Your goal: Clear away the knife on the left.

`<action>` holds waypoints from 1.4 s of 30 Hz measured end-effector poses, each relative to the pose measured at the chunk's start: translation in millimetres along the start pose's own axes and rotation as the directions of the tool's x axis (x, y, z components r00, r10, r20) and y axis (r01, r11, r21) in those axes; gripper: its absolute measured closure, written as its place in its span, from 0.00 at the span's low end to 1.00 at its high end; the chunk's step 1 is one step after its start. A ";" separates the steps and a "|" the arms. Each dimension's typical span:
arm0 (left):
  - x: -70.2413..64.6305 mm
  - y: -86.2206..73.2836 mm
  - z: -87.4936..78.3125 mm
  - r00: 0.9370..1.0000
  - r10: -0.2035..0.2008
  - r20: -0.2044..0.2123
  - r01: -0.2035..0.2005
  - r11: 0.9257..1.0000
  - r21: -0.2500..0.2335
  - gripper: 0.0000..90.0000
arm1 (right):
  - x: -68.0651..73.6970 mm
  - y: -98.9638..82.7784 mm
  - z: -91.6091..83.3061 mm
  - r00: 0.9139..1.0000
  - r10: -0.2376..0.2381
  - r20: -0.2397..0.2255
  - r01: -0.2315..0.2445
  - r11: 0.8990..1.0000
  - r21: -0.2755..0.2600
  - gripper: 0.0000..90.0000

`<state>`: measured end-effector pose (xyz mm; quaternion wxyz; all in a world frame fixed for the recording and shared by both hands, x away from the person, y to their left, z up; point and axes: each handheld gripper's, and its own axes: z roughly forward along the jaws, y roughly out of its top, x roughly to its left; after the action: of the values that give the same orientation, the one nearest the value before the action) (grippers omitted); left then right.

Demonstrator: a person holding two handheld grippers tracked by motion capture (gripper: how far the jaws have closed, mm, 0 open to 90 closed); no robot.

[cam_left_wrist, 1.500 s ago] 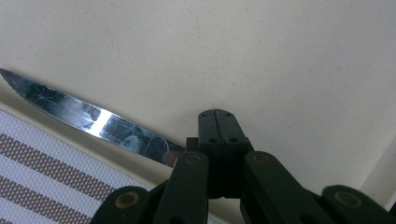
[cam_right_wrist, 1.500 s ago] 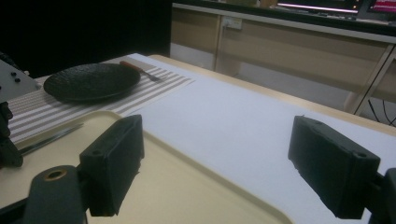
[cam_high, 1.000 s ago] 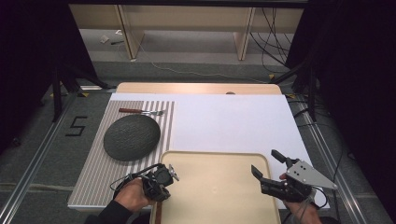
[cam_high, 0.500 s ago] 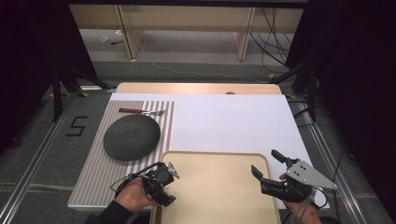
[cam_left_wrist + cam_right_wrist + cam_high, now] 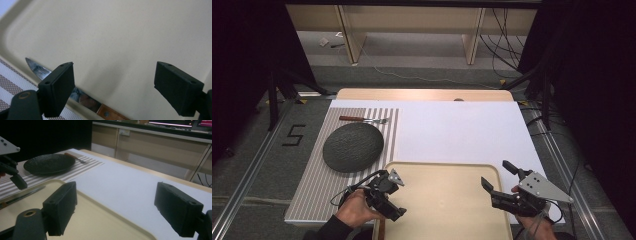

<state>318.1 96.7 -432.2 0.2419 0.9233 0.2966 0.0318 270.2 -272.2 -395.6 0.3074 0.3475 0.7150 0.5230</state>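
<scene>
1. Releasing the knife (image 5: 82, 98): your left hand-held gripper (image 5: 113, 86) has just been opening and stands wide, nothing between its jaws.
2. Knife lies along the tray's (image 5: 447, 200) near-left rim.
3. Right hand-held gripper (image 5: 497, 177) hangs wide, empty.
4. Next, I judge, lift clear.

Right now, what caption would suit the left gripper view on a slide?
Left gripper, jaws just opened, above a wooden-handled knife lying along the edge of the cream tray.

Wooden-handled knife (image 5: 82, 96) with a worn steel blade, flat along the beige tray's (image 5: 130, 37) left edge.
</scene>
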 end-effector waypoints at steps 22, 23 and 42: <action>3.0 -2.6 -24.5 0.997 -0.065 -0.040 0.050 0.955 -0.292 0.17 | 0.0 0.1 -0.1 1.000 0.000 -0.001 0.000 1.000 0.000 0.21; 2.8 -2.9 -25.5 0.997 -0.065 -0.041 0.049 0.952 -0.302 0.17 | 0.0 0.0 -0.1 1.000 0.000 -0.001 0.000 1.000 -0.001 0.21; -1.2 -14.6 -47.8 0.995 -0.084 -0.052 0.039 0.813 -0.580 0.15 | 0.0 0.1 -0.2 1.000 0.001 -0.002 -0.001 1.000 -0.001 0.21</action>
<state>299.8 126.8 -396.9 0.5005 0.7942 0.3115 0.1472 270.0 -272.3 -395.5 0.3067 0.3473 0.7149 0.5237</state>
